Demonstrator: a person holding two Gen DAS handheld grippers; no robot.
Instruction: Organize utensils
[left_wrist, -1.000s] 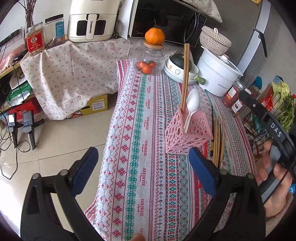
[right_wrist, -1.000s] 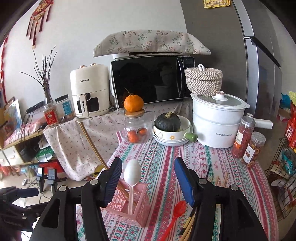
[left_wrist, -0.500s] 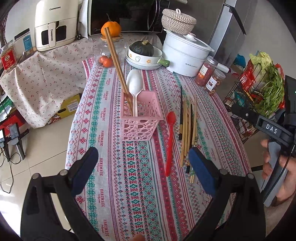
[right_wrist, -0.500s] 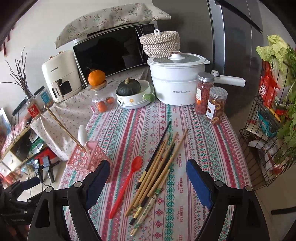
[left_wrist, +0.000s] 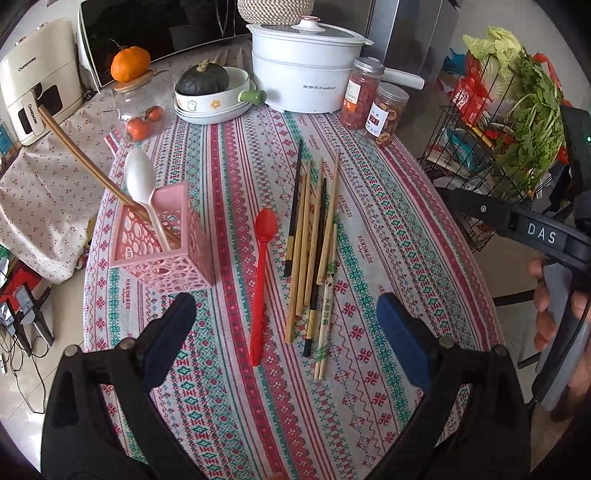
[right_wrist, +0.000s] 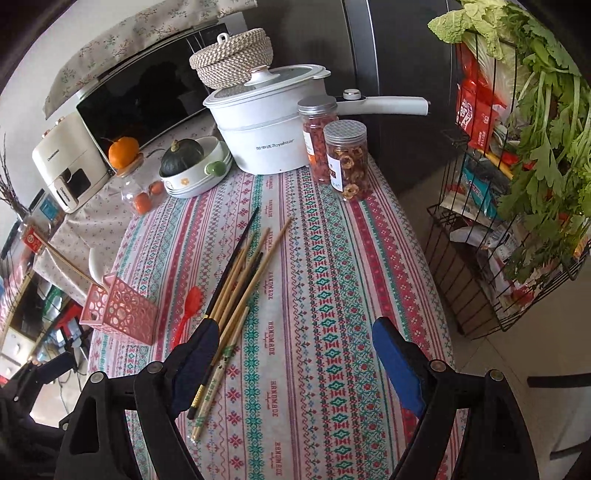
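Utensils are what we see spread across the patterned desk (left_wrist: 388, 229). In the left wrist view, at the left of the frame, a pink holder (left_wrist: 162, 240) stands on the cloth with a white spoon (left_wrist: 142, 184) and a brown chopstick (left_wrist: 92, 166) leaning out of it toward the upper left. Just right of it, near the centre, a red spoon (left_wrist: 260, 280) lies flat, bowl toward the top. Beside that, a loose bundle of chopsticks (left_wrist: 314, 240) lies lengthwise, light and dark ones mixed. Our left hand-held gripper (left_wrist: 286, 338) hangs above the near ends of these, its jaws spread wide and nothing between them. At the right edge a hand (left_wrist: 554, 302) grips the other tool's handle. In the right wrist view, our right hand-held gripper (right_wrist: 295, 360) is likewise released and holds nothing, its left finger over the chopsticks' near ends (right_wrist: 236, 291)
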